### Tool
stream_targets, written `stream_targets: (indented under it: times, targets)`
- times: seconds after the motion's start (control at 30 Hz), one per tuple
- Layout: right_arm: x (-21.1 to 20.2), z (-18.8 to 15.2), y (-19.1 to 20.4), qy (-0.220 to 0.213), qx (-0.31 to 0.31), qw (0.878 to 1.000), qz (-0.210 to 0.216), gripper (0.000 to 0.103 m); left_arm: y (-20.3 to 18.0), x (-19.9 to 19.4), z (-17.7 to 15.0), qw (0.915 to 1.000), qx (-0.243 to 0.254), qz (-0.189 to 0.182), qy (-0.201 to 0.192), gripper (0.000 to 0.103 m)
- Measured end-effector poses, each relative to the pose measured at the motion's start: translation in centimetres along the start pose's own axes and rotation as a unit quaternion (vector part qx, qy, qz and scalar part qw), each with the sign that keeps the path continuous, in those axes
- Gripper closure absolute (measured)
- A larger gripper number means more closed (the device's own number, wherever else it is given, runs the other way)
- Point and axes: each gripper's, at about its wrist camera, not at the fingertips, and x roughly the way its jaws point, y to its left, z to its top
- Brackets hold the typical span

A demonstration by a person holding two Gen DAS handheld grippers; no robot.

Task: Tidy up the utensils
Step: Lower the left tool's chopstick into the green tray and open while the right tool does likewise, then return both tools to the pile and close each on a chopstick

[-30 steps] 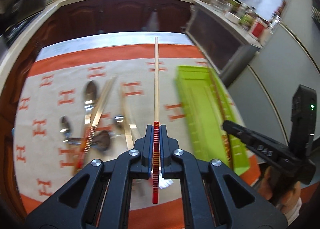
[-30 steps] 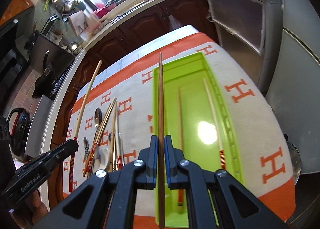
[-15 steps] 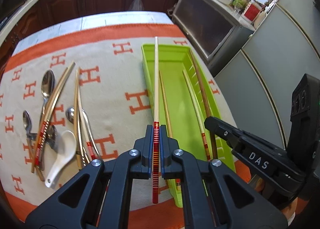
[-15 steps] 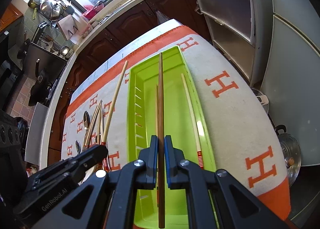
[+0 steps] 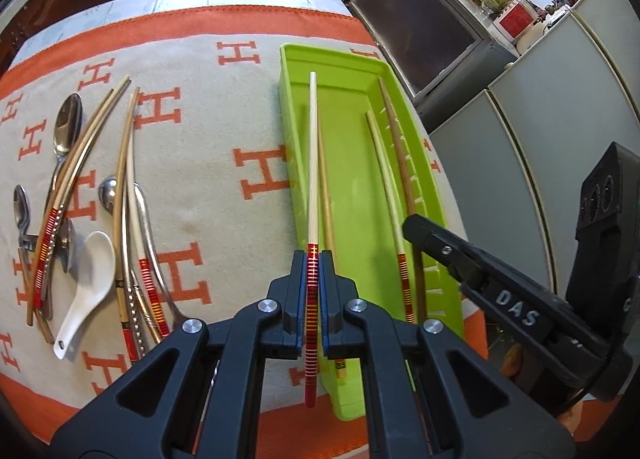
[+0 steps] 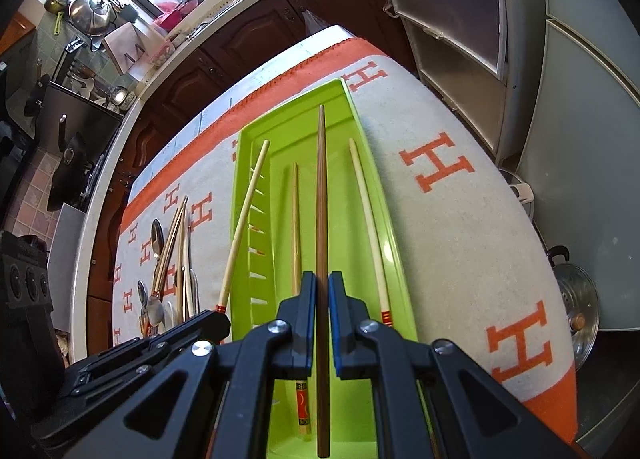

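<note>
my left gripper [image 5: 313, 259] jaws grasp a pale red-banded chopstick [image 5: 312, 163]; my right gripper [image 6: 322, 283] jaws grasp a dark brown chopstick [image 6: 321, 195], both over the green tray [image 5: 292, 131].

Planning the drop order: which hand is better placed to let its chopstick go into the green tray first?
Probably right: its brown chopstick lies along the tray interior, while the left's pale chopstick hangs near the tray's left wall.

The left black two-finger tongs [image 5: 314, 259] point steeply down, their jaws closed on something thin. The right black tongs [image 6: 322, 283] beside them are the same, tilted down and clamped.
</note>
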Motion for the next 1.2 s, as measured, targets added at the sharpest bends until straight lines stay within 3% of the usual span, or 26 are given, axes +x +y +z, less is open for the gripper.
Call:
stream_targets:
  times: [0.2, 0.37, 0.47, 0.53, 0.63, 0.93, 1.07, 1.2]
  targets:
    - [0.2, -0.1, 0.7, 0.008, -0.025, 0.999, -0.029, 0.096, -1.0, 0.1, 0.3, 0.9999, -0.002, -0.014, 0.004, 0.100]
    - [-0.1, -0.5, 0.5, 0.010, -0.025, 0.999, -0.032, 0.094, -2.1, -0.7, -0.3, 0.9996, 0.027, 0.002, -0.003, 0.099]
    - [-0.2, -0.8, 0.7, 0.015, -0.027, 0.999, -0.029, 0.092, -2.2, -2.1, -0.9, 0.9989, 0.045, 0.010, -0.013, 0.092]
    - [-0.4, -1.1, 1.0, 0.017, -0.029, 0.999, -0.026, 0.092, -2.0, -3.3, -1.4, 0.9979, 0.057, 0.017, -0.028, 0.079]
    - [-0.9, -1.4, 1.8, 0.013, -0.039, 0.999, -0.021, 0.092, -0.7, -5.4, -2.4, 0.9961, 0.065, 0.029, -0.052, 0.057]
    - [-0.5, -2.3, 5.1, 0.019, -0.075, 0.997, -0.011, 0.092, 6.4, -11.8, -3.8, 0.9896, 0.020, 0.075, -0.121, 0.056]
    - [0.5, -2.7, 7.1, 0.028, -0.101, 0.994, -0.008, 0.092, 9.6, -13.2, -4.9, 0.9862, -0.006, 0.104, -0.129, 0.056]
    - [2.2, -3.2, 8.5, 0.036, -0.127, 0.991, -0.038, 0.092, 12.9, -13.5, -5.7, 0.9849, -0.038, 0.114, -0.124, 0.056]
